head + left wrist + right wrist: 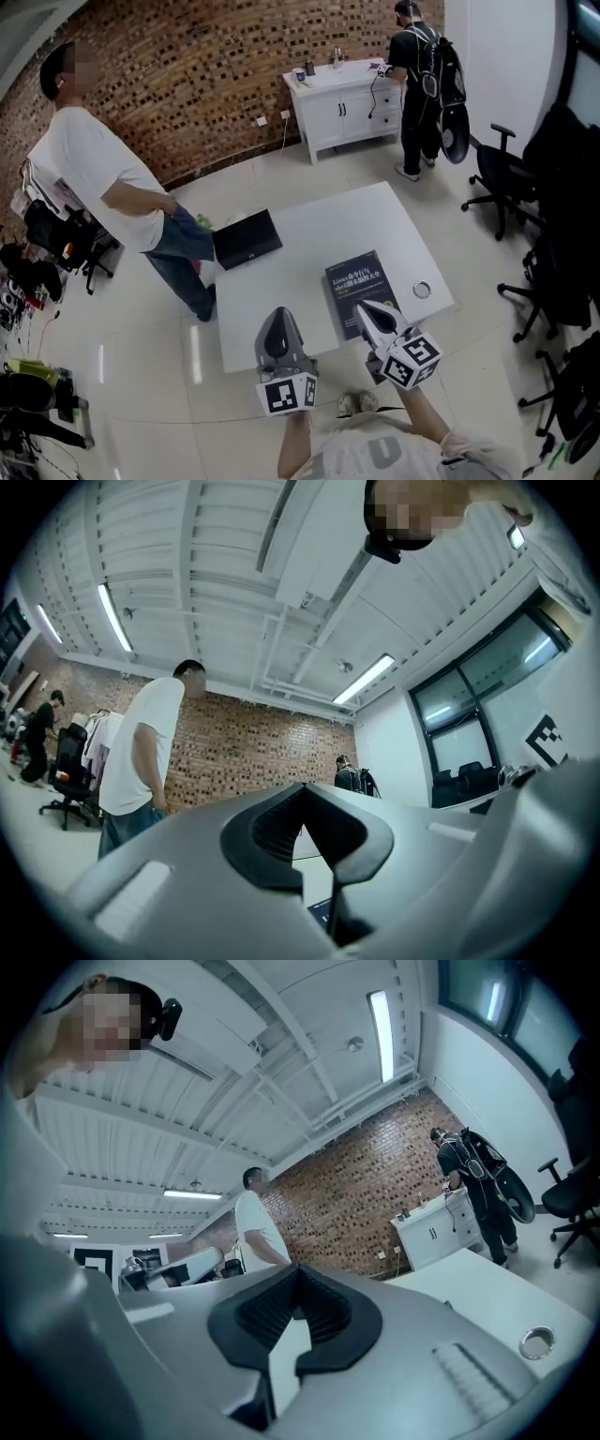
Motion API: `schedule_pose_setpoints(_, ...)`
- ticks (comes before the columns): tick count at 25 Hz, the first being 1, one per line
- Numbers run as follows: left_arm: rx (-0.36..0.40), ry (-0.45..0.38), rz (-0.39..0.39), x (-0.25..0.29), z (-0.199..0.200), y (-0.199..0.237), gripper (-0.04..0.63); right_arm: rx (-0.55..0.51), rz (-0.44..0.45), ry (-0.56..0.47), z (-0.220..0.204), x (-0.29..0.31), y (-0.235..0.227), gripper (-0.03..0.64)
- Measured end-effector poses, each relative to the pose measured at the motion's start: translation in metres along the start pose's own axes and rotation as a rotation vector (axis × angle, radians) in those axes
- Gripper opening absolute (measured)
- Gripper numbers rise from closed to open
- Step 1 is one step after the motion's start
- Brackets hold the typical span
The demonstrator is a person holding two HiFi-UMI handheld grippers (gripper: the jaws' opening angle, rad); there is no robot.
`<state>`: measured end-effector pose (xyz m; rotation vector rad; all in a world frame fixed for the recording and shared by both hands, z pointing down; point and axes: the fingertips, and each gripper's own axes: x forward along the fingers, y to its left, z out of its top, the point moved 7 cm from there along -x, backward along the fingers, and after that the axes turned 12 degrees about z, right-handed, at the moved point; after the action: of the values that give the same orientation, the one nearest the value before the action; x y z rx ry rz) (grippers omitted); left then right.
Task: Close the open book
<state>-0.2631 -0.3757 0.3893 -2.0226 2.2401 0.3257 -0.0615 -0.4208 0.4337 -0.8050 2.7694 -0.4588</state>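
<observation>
A dark blue book (355, 285) with white print on its cover lies closed and flat on the white table (309, 234), toward the front right. My right gripper (362, 306) hovers over the book's near edge, its jaws shut with nothing in them (298, 1267). My left gripper (278, 313) is raised over the table's front edge, left of the book. It is also shut and holds nothing (302, 786). A corner of the book (322, 912) shows below its jaws in the left gripper view.
A black flat case (246, 237) lies on the table's far left. A small round metal tin (422, 289) sits right of the book. One person (112, 187) stands left of the table, another (419, 84) at a white cabinet (337, 103). Office chairs (502, 178) stand at the right.
</observation>
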Motion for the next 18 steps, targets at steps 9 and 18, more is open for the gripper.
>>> schedule_pose_setpoints(9, -0.028, 0.043, -0.067, -0.023, -0.011, 0.014, 0.012, 0.023, -0.08, 0.042, -0.021, -0.028, 0.014, 0.003)
schedule_pose_setpoints(18, -0.026, 0.008, -0.081, -0.132, 0.011, -0.009, 0.013, -0.05, -0.044, -0.022, -0.026, -0.122, 0.096, 0.003)
